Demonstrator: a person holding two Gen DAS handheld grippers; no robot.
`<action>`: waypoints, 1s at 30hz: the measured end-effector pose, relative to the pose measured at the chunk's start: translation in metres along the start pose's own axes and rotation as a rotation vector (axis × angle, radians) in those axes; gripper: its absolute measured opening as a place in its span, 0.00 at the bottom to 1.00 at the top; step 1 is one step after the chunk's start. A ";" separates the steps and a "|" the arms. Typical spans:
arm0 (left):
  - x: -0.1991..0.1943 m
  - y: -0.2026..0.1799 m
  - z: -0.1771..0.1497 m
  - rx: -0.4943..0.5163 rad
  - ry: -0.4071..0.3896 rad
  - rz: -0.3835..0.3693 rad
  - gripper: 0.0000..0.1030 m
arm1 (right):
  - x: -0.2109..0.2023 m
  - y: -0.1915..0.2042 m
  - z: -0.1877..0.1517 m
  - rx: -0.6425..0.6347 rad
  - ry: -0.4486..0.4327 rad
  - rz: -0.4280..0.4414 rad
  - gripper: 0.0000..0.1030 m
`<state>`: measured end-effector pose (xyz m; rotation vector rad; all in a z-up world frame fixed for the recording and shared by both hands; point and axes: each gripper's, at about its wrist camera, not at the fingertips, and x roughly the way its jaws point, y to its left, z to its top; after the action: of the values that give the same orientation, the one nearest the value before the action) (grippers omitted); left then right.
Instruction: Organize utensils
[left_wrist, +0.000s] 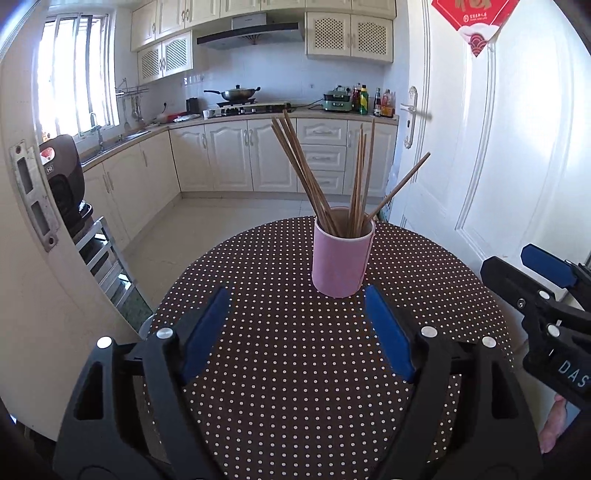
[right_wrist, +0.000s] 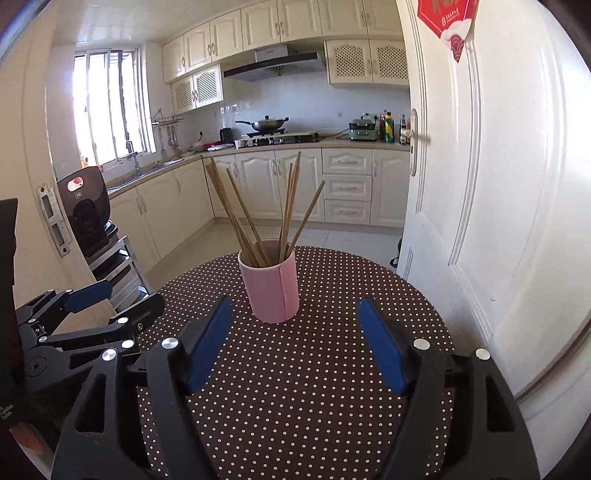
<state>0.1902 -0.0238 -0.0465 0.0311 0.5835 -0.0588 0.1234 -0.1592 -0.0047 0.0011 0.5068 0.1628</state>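
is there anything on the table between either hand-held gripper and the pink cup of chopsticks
Nothing visible. Only bare dotted tablecloth lies between the left hand-held gripper and the pink cup holding the chopsticks, and the same for the right hand-held gripper. Both stand open and empty.

Left gripper (left_wrist: 297, 301): jaws spread wide, nothing between the blue pads.
Right gripper (right_wrist: 295, 308): jaws spread wide, empty, beside the left.
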 end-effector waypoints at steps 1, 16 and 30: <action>-0.005 0.000 -0.001 0.002 -0.012 0.007 0.74 | -0.002 0.001 0.000 -0.010 -0.004 0.003 0.68; -0.067 -0.006 -0.009 0.006 -0.145 0.012 0.78 | -0.051 0.010 -0.005 -0.055 -0.139 -0.010 0.75; -0.115 -0.016 -0.009 0.018 -0.252 0.008 0.78 | -0.096 0.007 -0.005 -0.053 -0.259 -0.022 0.83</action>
<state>0.0884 -0.0336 0.0095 0.0429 0.3307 -0.0596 0.0368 -0.1677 0.0375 -0.0343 0.2437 0.1522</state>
